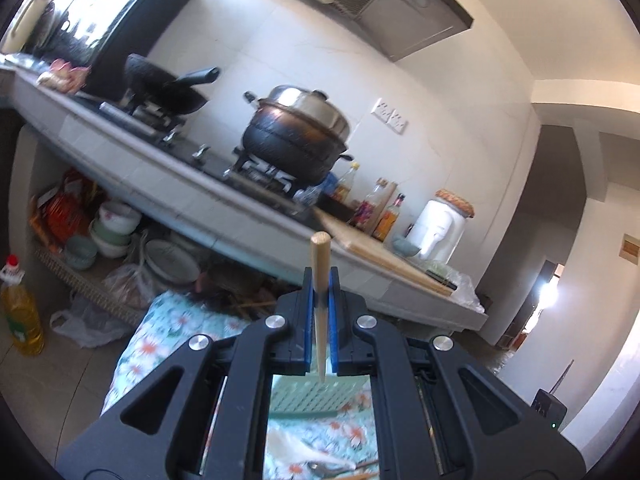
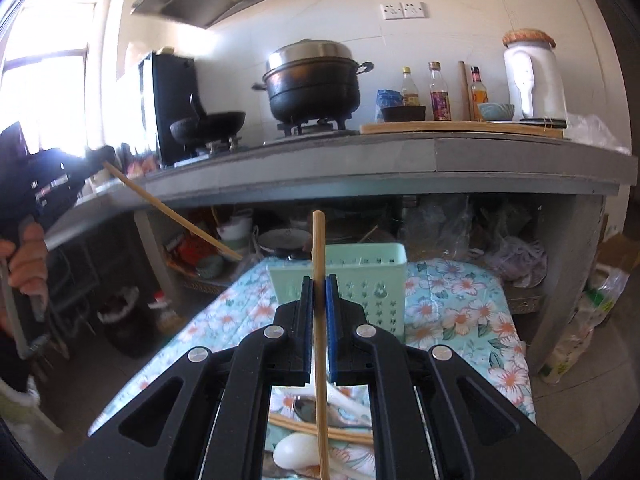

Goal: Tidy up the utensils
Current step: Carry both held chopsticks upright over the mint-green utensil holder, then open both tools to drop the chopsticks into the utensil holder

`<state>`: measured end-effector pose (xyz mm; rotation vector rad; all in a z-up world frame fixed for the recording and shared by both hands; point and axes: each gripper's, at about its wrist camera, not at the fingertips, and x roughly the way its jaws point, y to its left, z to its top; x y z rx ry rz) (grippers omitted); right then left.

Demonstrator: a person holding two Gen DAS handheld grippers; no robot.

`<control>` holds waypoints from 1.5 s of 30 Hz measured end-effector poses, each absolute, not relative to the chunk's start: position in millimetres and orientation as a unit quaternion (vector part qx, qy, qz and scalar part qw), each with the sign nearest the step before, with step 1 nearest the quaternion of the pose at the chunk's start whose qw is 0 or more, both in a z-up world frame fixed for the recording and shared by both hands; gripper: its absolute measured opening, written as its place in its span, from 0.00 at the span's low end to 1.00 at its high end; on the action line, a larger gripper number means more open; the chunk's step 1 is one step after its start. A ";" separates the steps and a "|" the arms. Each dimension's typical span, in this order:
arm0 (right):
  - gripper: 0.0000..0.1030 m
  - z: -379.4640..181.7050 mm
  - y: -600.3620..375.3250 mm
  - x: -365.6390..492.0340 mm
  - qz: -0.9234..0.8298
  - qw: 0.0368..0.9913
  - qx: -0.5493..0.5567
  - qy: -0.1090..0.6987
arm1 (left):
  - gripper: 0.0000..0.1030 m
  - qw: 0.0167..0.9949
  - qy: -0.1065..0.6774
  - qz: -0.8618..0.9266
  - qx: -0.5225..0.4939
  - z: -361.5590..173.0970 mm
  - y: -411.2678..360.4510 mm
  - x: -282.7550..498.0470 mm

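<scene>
My left gripper (image 1: 321, 276) is shut on a wooden chopstick (image 1: 320, 264) that stands upright between its blue pads. My right gripper (image 2: 319, 282) is shut on a second chopstick (image 2: 319, 248), also upright. A mint-green perforated utensil basket (image 2: 360, 276) stands on the floral cloth (image 2: 460, 304) just beyond the right gripper; in the left wrist view the utensil basket (image 1: 320, 396) shows below the jaws. On the cloth under the right gripper lie a metal spoon (image 2: 304, 406), a white ceramic spoon (image 2: 296, 452) and more chopsticks (image 2: 344, 436). In the right wrist view the left gripper (image 2: 106, 156) with its chopstick (image 2: 176, 214) appears at far left, held by a hand (image 2: 24, 260).
A grey kitchen counter (image 2: 400, 156) runs behind, with a black pot (image 2: 316, 88), wok (image 2: 212, 122), bottles (image 2: 440, 92), a cutting board (image 2: 460, 128) and a white jug (image 2: 532, 84). Bowls (image 1: 116, 228) and bags sit under it. An oil bottle (image 1: 20, 316) stands on the floor.
</scene>
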<state>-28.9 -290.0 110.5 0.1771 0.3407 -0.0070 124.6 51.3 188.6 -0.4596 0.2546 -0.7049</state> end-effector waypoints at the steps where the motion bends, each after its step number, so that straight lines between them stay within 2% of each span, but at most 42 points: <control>1: 0.06 117.2 -301.6 -25.7 0.003 0.981 0.103 0.165 | 0.05 0.903 0.118 -0.349 -0.222 192.9 44.2 128.6; 11: 0.06 168.2 -359.8 -7.1 0.008 0.981 0.163 0.106 | 0.05 0.902 0.137 -0.367 -0.179 184.8 -43.0 177.4; 19: 0.06 196.2 -375.5 8.3 0.004 0.986 0.151 0.069 | 0.05 0.921 0.164 -0.332 -0.120 139.3 -96.8 206.1; 27: 0.06 210.1 -389.5 58.7 0.026 0.982 0.179 0.052 | 0.06 0.918 0.201 -0.317 -0.129 98.5 -109.8 223.1; 28: 0.06 210.4 -389.9 66.2 0.030 0.981 0.183 0.052 | 0.08 0.915 0.206 -0.320 -0.132 96.4 -109.5 224.0; 30: 0.06 209.8 -390.0 82.6 0.032 0.980 0.190 0.050 | 0.26 0.914 0.212 -0.318 -0.134 94.1 -107.3 223.7; 31: 0.06 209.6 -389.1 90.1 0.032 0.980 0.191 0.048 | 0.33 0.914 0.211 -0.318 -0.135 93.9 -105.8 222.4; 32: 0.06 209.2 -388.5 97.8 0.032 0.980 0.194 0.045 | 0.35 0.915 0.207 -0.318 -0.137 94.3 -102.8 220.1; 34: 0.06 208.2 -388.0 113.7 0.029 0.979 0.200 0.039 | 0.47 0.916 0.203 -0.318 -0.138 96.6 -96.6 214.4; 38: 0.06 206.2 -383.4 134.8 0.021 0.979 0.202 0.025 | 0.59 0.921 0.184 -0.313 -0.143 102.4 -75.9 197.9; 40: 0.06 205.1 -378.2 147.1 0.016 0.981 0.194 0.021 | 0.70 0.924 0.178 -0.305 -0.144 102.9 -63.6 188.7; 45: 0.06 192.6 -358.7 172.0 0.006 0.988 0.151 0.035 | 0.79 0.927 0.198 -0.291 -0.127 94.6 -36.4 166.7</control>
